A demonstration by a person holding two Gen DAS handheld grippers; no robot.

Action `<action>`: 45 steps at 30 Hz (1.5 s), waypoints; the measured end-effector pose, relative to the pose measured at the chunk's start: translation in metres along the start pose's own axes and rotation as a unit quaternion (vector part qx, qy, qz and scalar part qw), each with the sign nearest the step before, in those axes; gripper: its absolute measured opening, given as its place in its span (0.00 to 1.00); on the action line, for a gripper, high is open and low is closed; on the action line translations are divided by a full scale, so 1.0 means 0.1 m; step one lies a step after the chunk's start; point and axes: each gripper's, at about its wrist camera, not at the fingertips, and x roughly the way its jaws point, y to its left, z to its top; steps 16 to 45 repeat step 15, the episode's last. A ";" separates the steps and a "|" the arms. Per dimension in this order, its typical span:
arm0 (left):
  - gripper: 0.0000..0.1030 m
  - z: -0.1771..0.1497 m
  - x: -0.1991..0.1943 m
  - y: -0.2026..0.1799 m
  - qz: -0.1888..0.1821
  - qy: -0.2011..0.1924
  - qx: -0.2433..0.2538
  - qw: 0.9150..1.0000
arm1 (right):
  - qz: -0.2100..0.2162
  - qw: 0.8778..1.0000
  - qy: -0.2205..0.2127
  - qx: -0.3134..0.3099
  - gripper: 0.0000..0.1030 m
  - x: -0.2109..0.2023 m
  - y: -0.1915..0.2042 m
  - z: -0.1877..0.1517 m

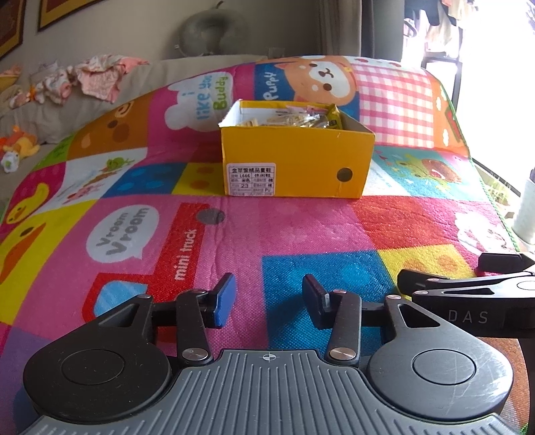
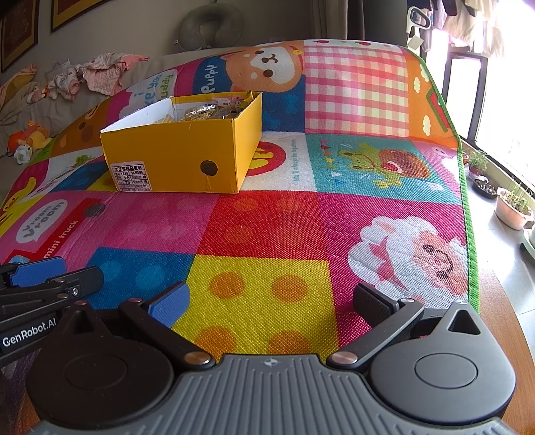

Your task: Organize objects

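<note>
A yellow cardboard shoebox (image 1: 294,160) stands open on a colourful play mat (image 1: 301,231), well ahead of both grippers. It holds several small packets and pale wooden pieces (image 1: 301,118). In the right wrist view the shoebox (image 2: 180,157) is ahead to the left. My left gripper (image 1: 267,297) is open and empty, low over the mat's near part. My right gripper (image 2: 271,301) is open wide and empty, beside the left one. The right gripper shows at the right edge of the left wrist view (image 1: 468,287), and the left gripper at the left edge of the right wrist view (image 2: 43,284).
The mat's green right edge (image 2: 468,214) drops to a floor with potted plants (image 2: 515,207) by a bright window. Crumpled clothes (image 1: 93,77) and soft toys (image 1: 20,144) lie on grey bedding at the left. A grey neck pillow (image 2: 210,26) hangs on the back wall.
</note>
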 end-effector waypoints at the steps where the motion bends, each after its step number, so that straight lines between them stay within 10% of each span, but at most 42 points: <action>1: 0.47 0.00 0.00 0.00 0.000 0.000 0.000 1.000 | 0.000 1.000 0.000 0.000 1.00 0.00 0.00 0.00; 45: 0.47 0.00 -0.01 0.00 -0.004 0.000 -0.003 1.000 | 0.000 1.000 0.000 0.000 1.00 0.00 0.00 0.00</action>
